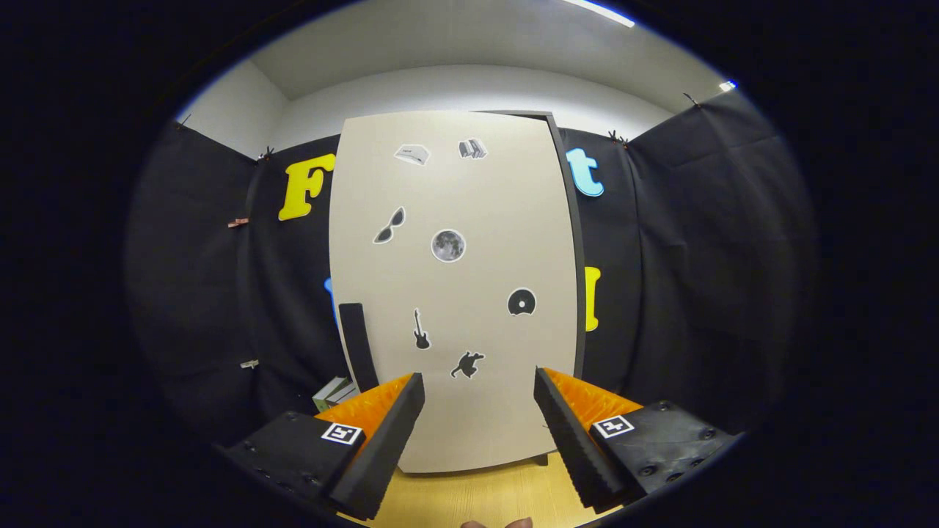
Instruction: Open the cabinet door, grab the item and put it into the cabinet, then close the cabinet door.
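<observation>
A tall cabinet with a pale beige door [455, 286] stands just ahead of my gripper [478, 387]. The door carries several small black-and-grey stickers and looks closed against the dark frame edge [574, 257] on its right. A black vertical handle [358, 346] sits on the door's lower left side, just beyond my left finger. Behind that finger, at the cabinet's left foot, lies a small white and green box [334, 394]. My fingers stand wide apart with nothing between them.
The cabinet stands on a light wooden surface [477, 495] that runs under my fingers. Black cloth walls [697, 279] close in on both sides and behind. A person's fingertips [499, 523] peek in below the gripper.
</observation>
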`<state>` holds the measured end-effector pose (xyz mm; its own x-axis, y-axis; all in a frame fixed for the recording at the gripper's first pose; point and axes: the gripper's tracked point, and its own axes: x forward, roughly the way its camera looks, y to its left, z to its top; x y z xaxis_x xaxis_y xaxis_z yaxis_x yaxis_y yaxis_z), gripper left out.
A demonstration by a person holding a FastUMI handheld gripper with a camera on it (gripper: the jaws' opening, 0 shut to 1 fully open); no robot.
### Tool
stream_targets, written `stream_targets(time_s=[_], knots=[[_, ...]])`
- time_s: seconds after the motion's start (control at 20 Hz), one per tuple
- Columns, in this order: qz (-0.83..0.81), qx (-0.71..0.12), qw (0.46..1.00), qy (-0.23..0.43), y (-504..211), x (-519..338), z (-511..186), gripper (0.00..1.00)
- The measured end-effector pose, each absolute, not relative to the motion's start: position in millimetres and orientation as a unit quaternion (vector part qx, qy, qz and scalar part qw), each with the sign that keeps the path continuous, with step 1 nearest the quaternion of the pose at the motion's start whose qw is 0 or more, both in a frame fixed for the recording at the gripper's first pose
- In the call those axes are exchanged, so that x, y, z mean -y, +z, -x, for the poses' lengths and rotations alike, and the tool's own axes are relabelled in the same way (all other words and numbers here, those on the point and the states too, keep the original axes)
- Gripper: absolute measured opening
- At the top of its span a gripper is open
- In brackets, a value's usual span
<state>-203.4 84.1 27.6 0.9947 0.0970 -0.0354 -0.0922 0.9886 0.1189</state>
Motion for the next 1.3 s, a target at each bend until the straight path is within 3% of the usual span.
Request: stream_targets(time_s=[1.3], knots=[[-0.046, -0.01, 0.998, 0.049, 28.6, -86.7, 199.0, 0.98]])
